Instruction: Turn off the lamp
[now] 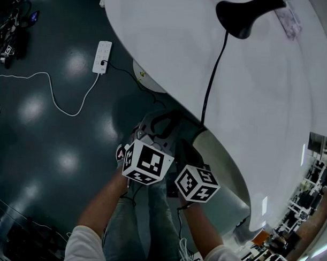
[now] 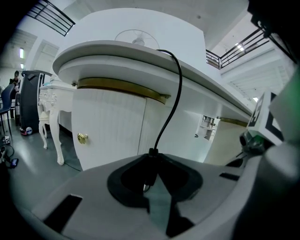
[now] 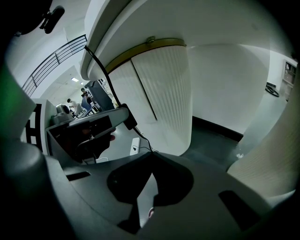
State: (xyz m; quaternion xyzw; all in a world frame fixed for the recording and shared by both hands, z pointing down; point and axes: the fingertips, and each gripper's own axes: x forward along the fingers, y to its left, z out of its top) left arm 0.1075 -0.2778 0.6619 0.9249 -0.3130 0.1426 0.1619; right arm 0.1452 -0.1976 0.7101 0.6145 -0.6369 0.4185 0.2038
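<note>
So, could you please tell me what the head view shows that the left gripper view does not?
Only the head view shows the black lamp on the white table, the power strip on the floor and the person's forearms. Only the left gripper view shows the brass knob on the cabinet and the left gripper shut on the lamp cord. Both show that cord dropping over the table's edge to the left gripper.

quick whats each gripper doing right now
left gripper: closed on the lamp cord
right gripper: closed, nothing in it
</note>
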